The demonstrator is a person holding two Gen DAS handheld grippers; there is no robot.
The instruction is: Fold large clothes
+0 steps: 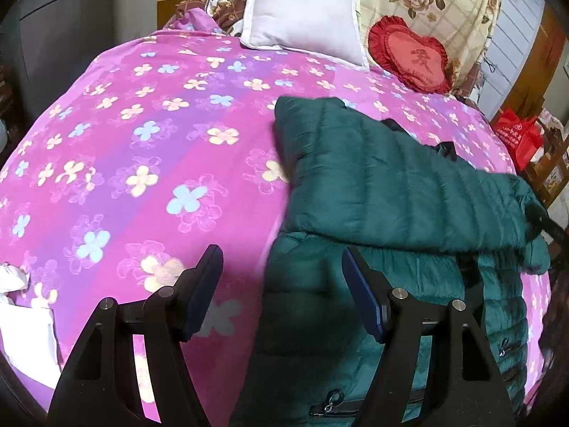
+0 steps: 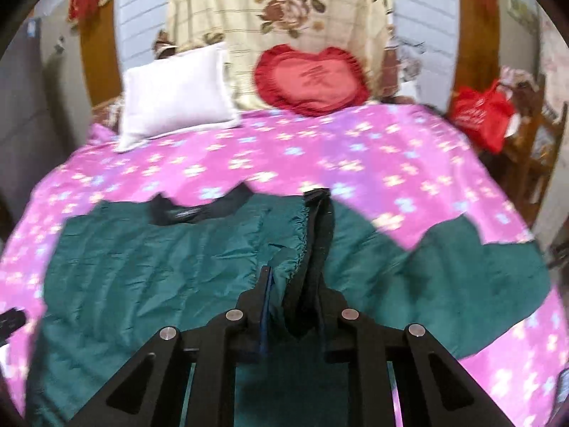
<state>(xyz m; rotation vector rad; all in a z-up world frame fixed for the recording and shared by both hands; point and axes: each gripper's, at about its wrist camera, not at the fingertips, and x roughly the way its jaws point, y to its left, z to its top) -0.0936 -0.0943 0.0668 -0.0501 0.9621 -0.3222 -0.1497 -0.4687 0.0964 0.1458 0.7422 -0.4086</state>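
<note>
A dark green quilted puffer jacket (image 1: 384, 192) lies on a bed with a pink flowered cover (image 1: 142, 142). One part is folded across the body. My left gripper (image 1: 282, 263) is open and empty, just above the jacket's left edge. In the right wrist view the jacket (image 2: 149, 263) spreads wide, with its black collar (image 2: 199, 210) at the far side. My right gripper (image 2: 295, 284) is shut on a raised fold of the jacket's front edge with black lining, and holds it up off the bed.
A white pillow (image 1: 302, 17) and a red heart cushion (image 1: 409, 57) lie at the head of the bed. A red bag (image 2: 480, 114) sits on wooden furniture to the right. White cloth (image 1: 21, 313) lies at the left edge.
</note>
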